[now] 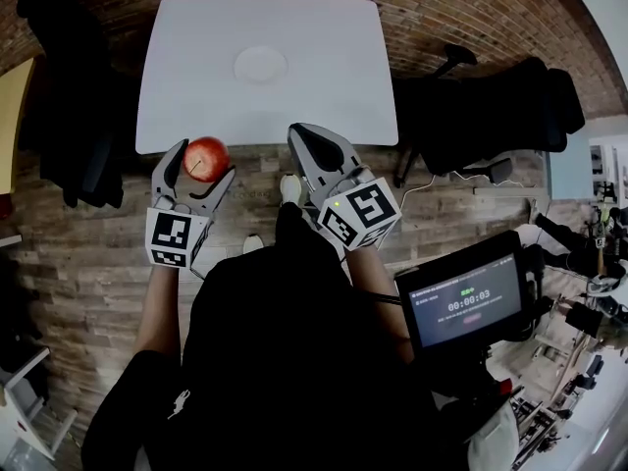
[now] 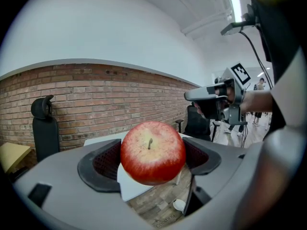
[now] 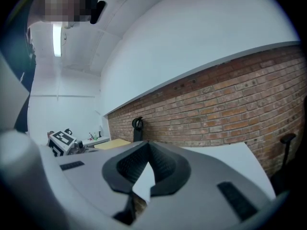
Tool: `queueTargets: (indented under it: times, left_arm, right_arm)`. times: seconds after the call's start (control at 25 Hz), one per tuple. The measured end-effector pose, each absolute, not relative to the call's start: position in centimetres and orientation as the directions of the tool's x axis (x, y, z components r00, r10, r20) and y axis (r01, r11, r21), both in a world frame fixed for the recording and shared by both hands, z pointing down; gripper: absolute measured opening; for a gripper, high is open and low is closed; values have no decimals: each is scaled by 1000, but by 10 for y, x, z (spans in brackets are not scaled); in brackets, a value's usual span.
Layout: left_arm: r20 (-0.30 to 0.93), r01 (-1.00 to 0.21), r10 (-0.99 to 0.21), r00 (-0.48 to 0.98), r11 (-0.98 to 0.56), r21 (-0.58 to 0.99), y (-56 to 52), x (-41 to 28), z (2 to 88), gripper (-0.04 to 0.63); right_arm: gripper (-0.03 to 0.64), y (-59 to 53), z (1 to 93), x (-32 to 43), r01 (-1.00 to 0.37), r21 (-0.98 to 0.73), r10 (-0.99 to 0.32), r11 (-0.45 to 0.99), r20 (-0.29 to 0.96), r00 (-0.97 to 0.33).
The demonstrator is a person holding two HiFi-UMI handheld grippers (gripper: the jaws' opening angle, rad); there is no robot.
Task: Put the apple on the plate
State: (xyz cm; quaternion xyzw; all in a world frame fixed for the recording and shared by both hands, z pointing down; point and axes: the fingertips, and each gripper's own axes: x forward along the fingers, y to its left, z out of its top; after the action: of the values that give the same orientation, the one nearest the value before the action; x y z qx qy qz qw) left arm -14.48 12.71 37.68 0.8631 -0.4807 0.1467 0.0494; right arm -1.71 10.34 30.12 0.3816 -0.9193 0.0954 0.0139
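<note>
Left gripper [image 1: 200, 165] clamps the round red apple [image 1: 207, 155]; the round white plate [image 1: 261, 64] lies ahead, slightly right; right gripper [image 1: 306, 137] closed, empty.

In left gripper view, apple [image 2: 152, 151] flanks covered by left claw [image 2: 152, 159] pads; bench [image 2: 128, 189] mostly hidden behind apple, only sliver below it showing; plate [image 1: 261, 64] white on white in head view, rim faint; right claw [image 3: 144, 169] body blocks near bench edge in right gripper view; screen [image 1: 466, 305] small print unreadable; clutter [image 1: 589, 341] at head view's right edge cut off, too small to name.
</note>
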Motion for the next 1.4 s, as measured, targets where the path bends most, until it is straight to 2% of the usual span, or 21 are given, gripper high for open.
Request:
queueTargets:
  times: [0.56, 0.8, 1.08, 1.4]
  left_arm:
    - [321, -861, -825, 466, -507, -52, 80, -137, 380, 403]
    - [342, -865, -824, 451, -498, -57, 27, -107, 377, 402]
    - [339, -878, -843, 417, -470, -88, 31, -113, 371, 402]
    - [354, -895, -849, 393, -441, -66, -33, -84, 374, 403]
  right_arm:
    - [3, 50, 304, -12, -675, -174, -667, 717, 109, -737]
    - [3, -5, 306, 17, -659, -200, -651, 725, 114, -751]
    - [3, -5, 300, 3, -621, -192, -614, 760, 99, -783]
    - [3, -75, 305, 29, -588, -205, -578, 783, 111, -809]
